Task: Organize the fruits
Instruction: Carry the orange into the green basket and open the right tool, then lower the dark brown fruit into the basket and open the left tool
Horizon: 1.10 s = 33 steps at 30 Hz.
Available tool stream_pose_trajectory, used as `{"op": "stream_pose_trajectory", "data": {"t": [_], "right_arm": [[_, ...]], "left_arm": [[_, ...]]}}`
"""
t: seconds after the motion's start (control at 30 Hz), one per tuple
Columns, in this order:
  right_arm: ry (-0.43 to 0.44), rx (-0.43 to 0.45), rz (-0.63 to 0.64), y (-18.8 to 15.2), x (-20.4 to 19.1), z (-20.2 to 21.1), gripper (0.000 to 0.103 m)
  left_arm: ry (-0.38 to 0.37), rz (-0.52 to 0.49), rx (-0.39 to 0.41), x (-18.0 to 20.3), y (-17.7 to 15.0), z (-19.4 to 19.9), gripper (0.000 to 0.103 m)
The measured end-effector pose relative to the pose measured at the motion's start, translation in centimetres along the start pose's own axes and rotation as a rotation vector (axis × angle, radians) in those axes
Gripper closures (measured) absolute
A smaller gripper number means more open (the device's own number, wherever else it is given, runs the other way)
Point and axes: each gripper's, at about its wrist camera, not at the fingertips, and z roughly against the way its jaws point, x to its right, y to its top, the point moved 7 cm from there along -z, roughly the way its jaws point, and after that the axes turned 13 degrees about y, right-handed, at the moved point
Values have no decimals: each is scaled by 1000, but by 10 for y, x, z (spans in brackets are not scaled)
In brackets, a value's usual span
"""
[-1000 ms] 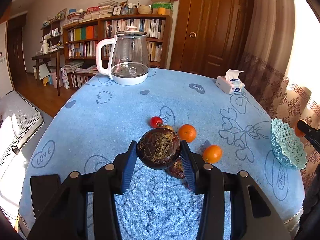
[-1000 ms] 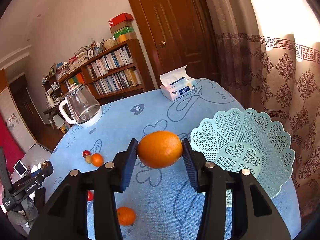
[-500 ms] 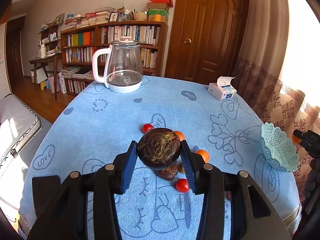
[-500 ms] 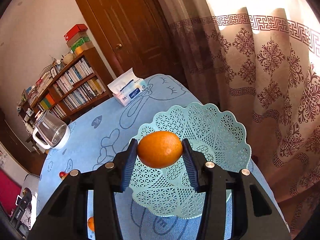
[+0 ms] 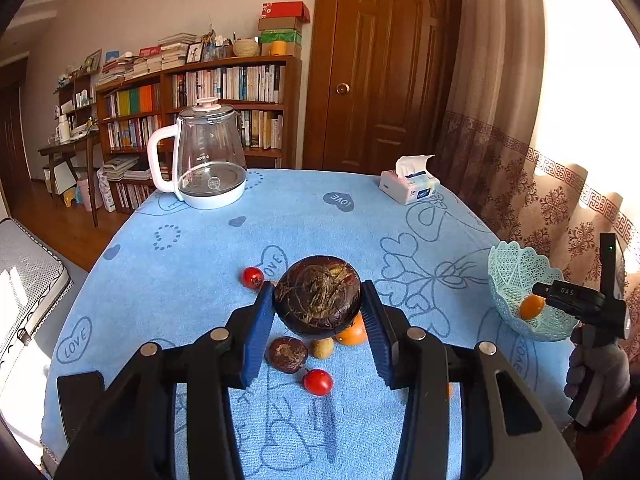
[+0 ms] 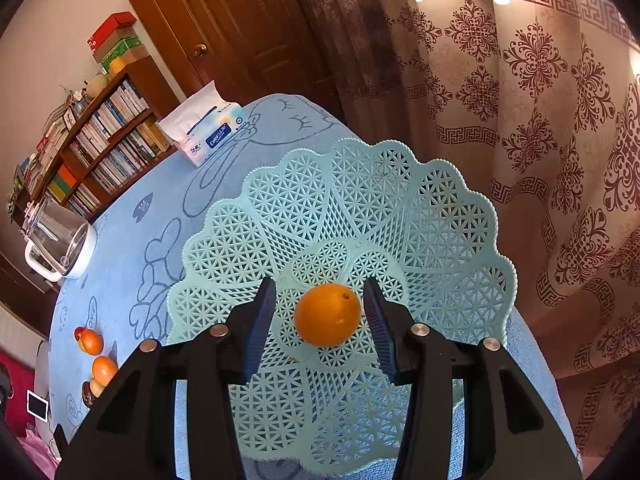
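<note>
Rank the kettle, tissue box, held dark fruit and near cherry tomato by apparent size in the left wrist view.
1. Kettle
2. Dark fruit, though nearness to the camera enlarges it
3. Tissue box, far away, so its true rank against the fruit is unsure
4. Cherry tomato

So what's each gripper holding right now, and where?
Left gripper clamps the dark round fruit by its sides. Right gripper holds nothing; the orange lies in the basket.

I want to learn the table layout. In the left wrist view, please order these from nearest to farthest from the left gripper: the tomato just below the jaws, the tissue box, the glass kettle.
1. Tomato: just under the left gripper.
2 and 3. Glass kettle, far left, and tissue box, far right: too close to call.
</note>
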Motion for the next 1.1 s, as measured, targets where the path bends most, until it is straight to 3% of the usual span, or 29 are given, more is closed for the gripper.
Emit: {"op": "stream_pose_trajectory", "data": {"t": [0.27, 0.43, 0.53, 0.73, 0.87, 1.1], "right_arm": [[21, 32, -27, 10, 1, 12, 52], [53, 118, -27, 26, -5, 43, 51], [47, 191, -18, 36, -6, 67, 42], [29, 288, 4, 51, -6, 100, 42], [34, 303, -10, 56, -2, 106, 42], [34, 298, -25, 58, 3, 105, 41]], "left_arm": [[-78, -78, -10, 44, 3, -1, 59], [-145, -129, 6, 84, 12, 0, 59], [-218, -145, 0, 113, 18, -6, 59], [-336, -194, -33, 177, 20, -17, 59], [-387, -236, -36, 216, 17, -24, 59], [-440, -306, -126, 274, -10, -51, 59]]}}
